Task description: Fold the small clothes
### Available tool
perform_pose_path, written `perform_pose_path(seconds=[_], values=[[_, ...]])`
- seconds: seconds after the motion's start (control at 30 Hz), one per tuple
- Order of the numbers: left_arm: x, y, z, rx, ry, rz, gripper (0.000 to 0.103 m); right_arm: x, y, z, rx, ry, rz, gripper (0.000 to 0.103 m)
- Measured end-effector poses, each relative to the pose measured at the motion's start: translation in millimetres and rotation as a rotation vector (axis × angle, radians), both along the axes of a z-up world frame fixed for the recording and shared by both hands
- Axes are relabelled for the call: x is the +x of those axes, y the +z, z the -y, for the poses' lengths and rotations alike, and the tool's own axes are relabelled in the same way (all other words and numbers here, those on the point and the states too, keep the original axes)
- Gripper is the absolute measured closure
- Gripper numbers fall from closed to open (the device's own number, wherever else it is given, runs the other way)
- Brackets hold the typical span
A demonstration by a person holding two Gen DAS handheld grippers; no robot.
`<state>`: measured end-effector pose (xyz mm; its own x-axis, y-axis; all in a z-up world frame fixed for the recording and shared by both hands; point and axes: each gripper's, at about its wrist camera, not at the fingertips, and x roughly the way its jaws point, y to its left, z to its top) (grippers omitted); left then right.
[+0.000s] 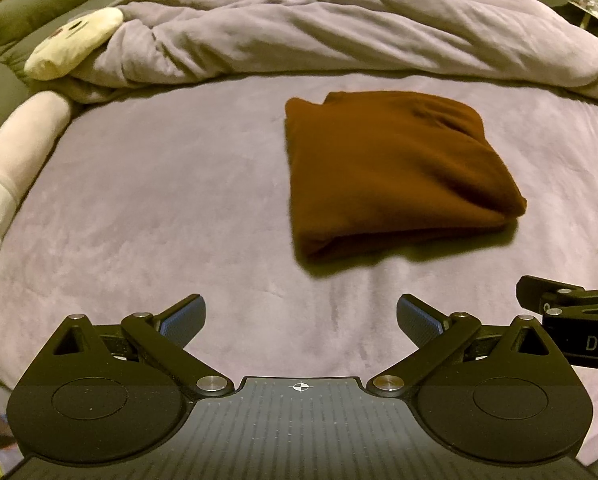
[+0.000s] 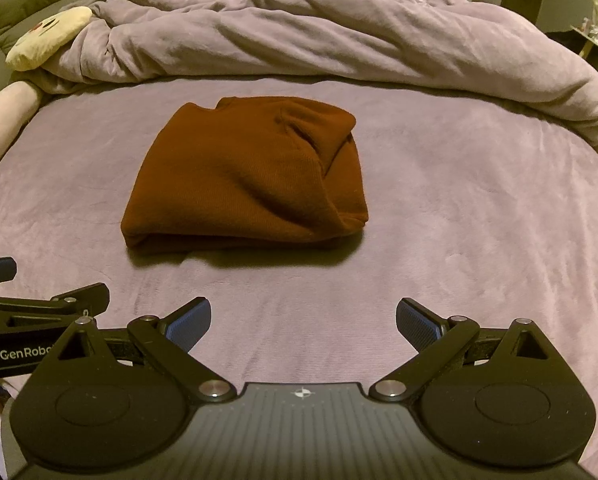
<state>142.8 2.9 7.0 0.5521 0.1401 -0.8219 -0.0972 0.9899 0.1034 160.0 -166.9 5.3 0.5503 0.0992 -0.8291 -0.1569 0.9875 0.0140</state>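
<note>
Both claws [image 1: 301, 314] [image 2: 303, 316] gape empty over the mauve bed [image 2: 459, 220] — folded brown garment [image 2: 243, 176], rumpled duvet [image 2: 299, 28] behind.

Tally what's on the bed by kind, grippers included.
Folded brown garment: 1
Bunched purple duvet: 1
Cream plush toys: 2, a face cushion and a long one
Grippers, both open and empty: 2, left gripper and right gripper
Total: 6
</note>
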Motion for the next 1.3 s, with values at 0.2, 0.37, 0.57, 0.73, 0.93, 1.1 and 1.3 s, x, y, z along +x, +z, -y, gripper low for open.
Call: perform_pose_path(seconds=[0.2,0.37,0.57,0.73,0.93,1.1,1.3], values=[[-0.1,0.5,-0.5,-0.004,-0.002,0.000,0.000,0.3,0.5,0.8,-0.003,-0.002,0.002,0.004],[0.2,1.6,-1.4,-0.008,-0.005,0.001,0.000,0.6,1.2,1.5,-0.007,0.000,0.003,0.004],[0.5,1.6,-0.9,-0.011,-0.007,-0.002,0.000,0.2,1.6,1.0,-0.012,-0.001,0.007,0.004],[0.7,1.5,-0.9,-0.011,-0.007,-0.003,0.000,0.1,1.8,1.0,-0.012,-0.004,0.008,0.004],[2.0,1.0,-0.6,-0.013,-0.009,-0.005,0.000,0.2,2.0,0.8,-0.014,-0.003,0.006,0.004],[2.7,0.8,-0.5,-0.017,-0.009,-0.006,0.000,0.1,2.2,0.5,-0.016,-0.002,0.009,0.004],[2.8,0.9,-1.5,-0.015,-0.009,-0.006,0.000,0.8,2.6,0.3,-0.018,0.000,0.006,0.004]])
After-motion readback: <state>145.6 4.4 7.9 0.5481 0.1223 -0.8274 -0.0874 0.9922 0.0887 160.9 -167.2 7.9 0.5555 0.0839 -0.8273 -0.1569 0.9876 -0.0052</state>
